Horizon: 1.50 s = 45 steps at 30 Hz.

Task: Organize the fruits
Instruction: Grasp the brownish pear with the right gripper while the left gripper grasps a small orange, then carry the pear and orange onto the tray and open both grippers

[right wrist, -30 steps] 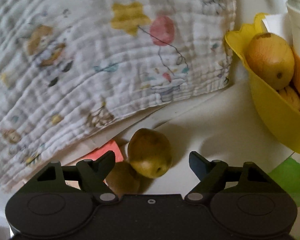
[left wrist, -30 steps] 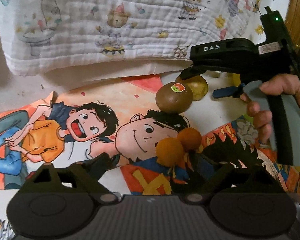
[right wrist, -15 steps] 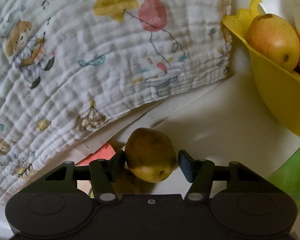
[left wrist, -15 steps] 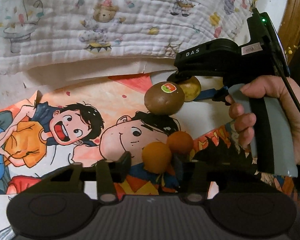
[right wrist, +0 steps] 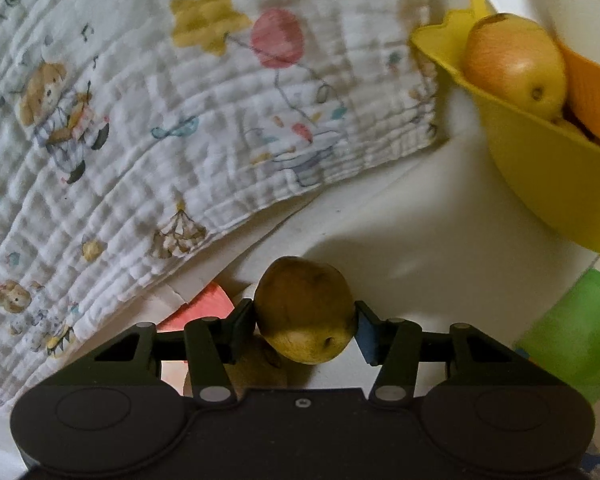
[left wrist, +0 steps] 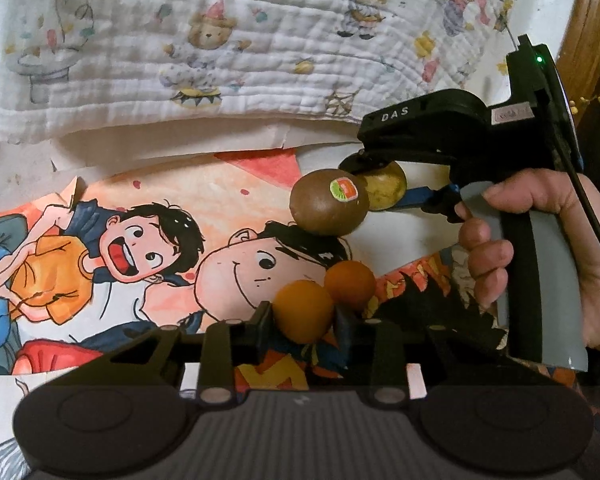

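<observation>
On the left we see the cartoon mat (left wrist: pixel 148 240) with two drawn boys, and behind it the white quilted blanket (left wrist: pixel 220 40) printed with bears and balloons. Our left hand-held gripper (left wrist: pixel 303 322) is closed on the nearer small orange fruit (left wrist: pixel 303 310); its fingers press the fruit on both sides. A second small orange fruit (left wrist: pixel 350 284) touches it just behind, to the right. Farther back lies the kiwi (left wrist: pixel 329 202), its long axis left to right, with a red and green sticker (left wrist: pixel 343 189) on top; we cannot read the writing on it. Just behind the kiwi, our right hand-held gripper (right wrist: pixel 305 330) grips the yellow-brown pear (right wrist: pixel 306 316) at its sides, the dark calyx end pointing toward the camera and down. On the gripper body we read "DAS" (left wrist: pixel 395 114). To the right on the white worktop (right wrist: pixel 420 248) stands the yellow bowl (right wrist: pixel 548 184), which holds another yellow pear (right wrist: pixel 516 68).
</observation>
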Tool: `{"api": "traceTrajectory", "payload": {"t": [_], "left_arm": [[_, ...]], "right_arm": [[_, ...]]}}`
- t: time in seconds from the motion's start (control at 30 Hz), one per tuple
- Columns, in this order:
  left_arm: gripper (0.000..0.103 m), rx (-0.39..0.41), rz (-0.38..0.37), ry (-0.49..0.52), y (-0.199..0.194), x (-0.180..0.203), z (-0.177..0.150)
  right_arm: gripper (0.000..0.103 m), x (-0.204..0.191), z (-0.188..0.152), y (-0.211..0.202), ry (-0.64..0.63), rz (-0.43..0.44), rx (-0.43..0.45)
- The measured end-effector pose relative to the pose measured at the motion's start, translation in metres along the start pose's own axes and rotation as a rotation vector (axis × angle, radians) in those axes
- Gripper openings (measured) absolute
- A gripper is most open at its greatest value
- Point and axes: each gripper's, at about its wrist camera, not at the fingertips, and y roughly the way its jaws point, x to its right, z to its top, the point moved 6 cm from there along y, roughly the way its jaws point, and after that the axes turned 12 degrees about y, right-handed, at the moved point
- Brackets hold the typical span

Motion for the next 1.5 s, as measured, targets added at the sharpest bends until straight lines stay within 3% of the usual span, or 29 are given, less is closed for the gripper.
{"api": "traceTrajectory", "payload": {"t": [0.3, 0.87, 1.5], "left_arm": [[0.036, 0.009, 0.019, 0.028, -0.024, 0.020, 0.000], [0.036, 0.034, 0.050, 0.099, -0.076, 0.063, -0.007], [0.036, 0.075, 0.036, 0.108, -0.135, 0.131, -0.043]], "right_arm": [[0.054, 0.024, -0.009, -0.034, 0.011, 0.012, -0.032], [0.054, 0.053, -0.033, -0.116, -0.077, 0.114, -0.120], [0.054, 0.121, -0.091, -0.220, -0.249, 0.234, -0.173]]}}
